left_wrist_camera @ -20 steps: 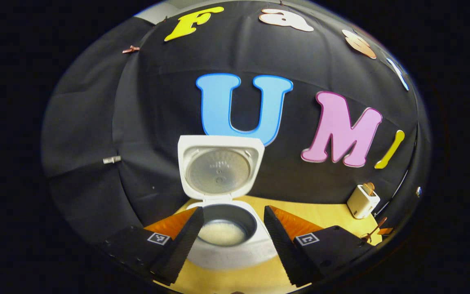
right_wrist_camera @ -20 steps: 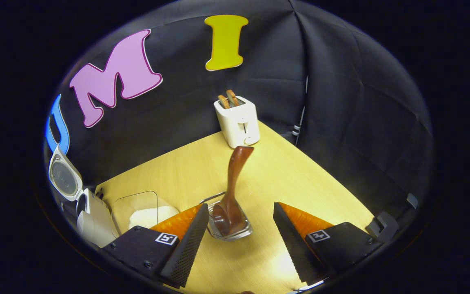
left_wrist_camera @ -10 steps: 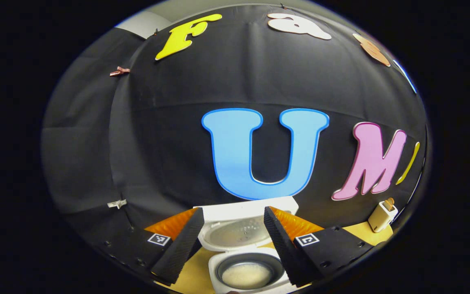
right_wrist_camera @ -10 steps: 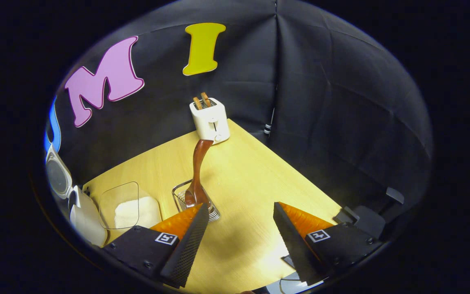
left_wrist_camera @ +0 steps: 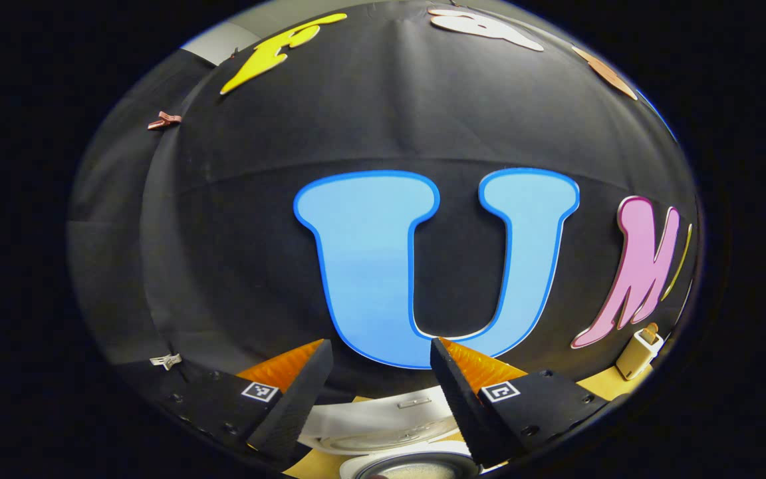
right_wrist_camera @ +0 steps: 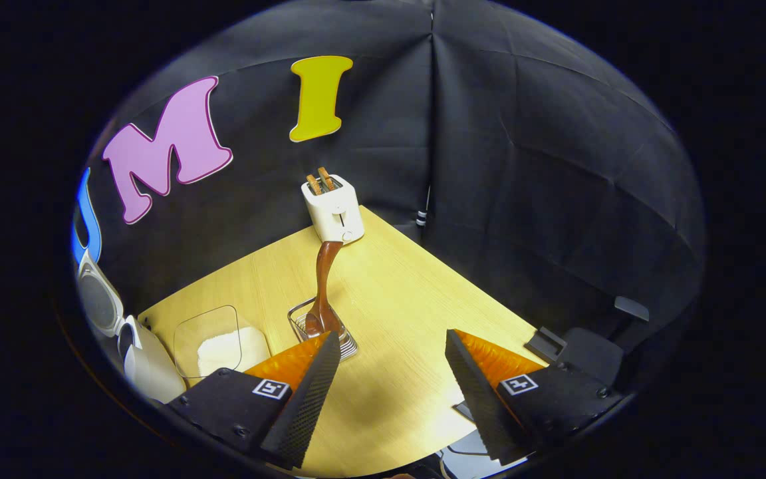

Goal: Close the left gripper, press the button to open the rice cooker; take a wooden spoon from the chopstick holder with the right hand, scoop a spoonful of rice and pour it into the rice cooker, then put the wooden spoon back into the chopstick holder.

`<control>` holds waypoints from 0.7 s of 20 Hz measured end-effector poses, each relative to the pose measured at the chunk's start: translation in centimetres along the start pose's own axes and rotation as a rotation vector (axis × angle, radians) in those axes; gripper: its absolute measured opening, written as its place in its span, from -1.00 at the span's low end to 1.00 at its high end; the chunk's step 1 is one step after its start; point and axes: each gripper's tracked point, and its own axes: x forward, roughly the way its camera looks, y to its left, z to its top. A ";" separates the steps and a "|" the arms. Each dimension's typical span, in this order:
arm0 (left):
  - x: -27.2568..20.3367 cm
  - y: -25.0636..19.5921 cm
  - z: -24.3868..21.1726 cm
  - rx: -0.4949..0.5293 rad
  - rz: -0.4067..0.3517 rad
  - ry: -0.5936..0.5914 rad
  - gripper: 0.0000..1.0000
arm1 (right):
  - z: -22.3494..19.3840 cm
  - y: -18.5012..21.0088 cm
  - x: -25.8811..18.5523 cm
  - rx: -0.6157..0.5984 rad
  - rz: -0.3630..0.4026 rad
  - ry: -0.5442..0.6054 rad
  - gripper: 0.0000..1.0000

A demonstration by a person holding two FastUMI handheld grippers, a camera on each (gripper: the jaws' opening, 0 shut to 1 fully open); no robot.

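- Wooden spoon (right_wrist_camera: 322, 286) stands bowl-down in the wire chopstick holder (right_wrist_camera: 323, 329) on the worktop (right_wrist_camera: 409, 299), its handle leaning up toward the white toaster (right_wrist_camera: 331, 207); by the look of it the spoon's return is done and the task is at its end.
- The right claw (right_wrist_camera: 391, 362) hangs released above the worktop, jaws wide and grasping nothing, the holder just beyond its left finger.
- A clear container of rice (right_wrist_camera: 218, 342) sits near the holder, between it and the rice cooker (right_wrist_camera: 147, 359), a layout that makes for a short scoop-and-pour path.
- The cooker's lid (right_wrist_camera: 96, 296) stands open, so the pot is free to take rice.
- In the left gripper view the left claw (left_wrist_camera: 380, 389) is also released and empty, pointed at the booth wall, with the cooker's raised lid (left_wrist_camera: 383, 426) and pot rim (left_wrist_camera: 416, 466) low between its fingers; held high, it keeps out of the cooker's way.
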 end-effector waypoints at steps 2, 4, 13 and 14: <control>1.5 -0.6 -1.6 -0.045 -0.015 0.045 0.89 | -0.4 0.2 -0.6 0.003 -0.005 0.000 0.97; 2.5 -0.3 -2.8 -0.044 -0.010 0.077 0.90 | -0.9 0.5 -1.0 0.002 -0.004 0.005 0.97; 0.1 -2.4 -5.7 -0.070 -0.037 0.240 0.97 | -2.9 3.5 0.2 -0.017 0.078 0.048 0.97; -0.6 -2.6 -6.0 -0.080 -0.036 0.255 0.97 | -3.0 4.0 0.5 -0.024 0.093 0.053 0.97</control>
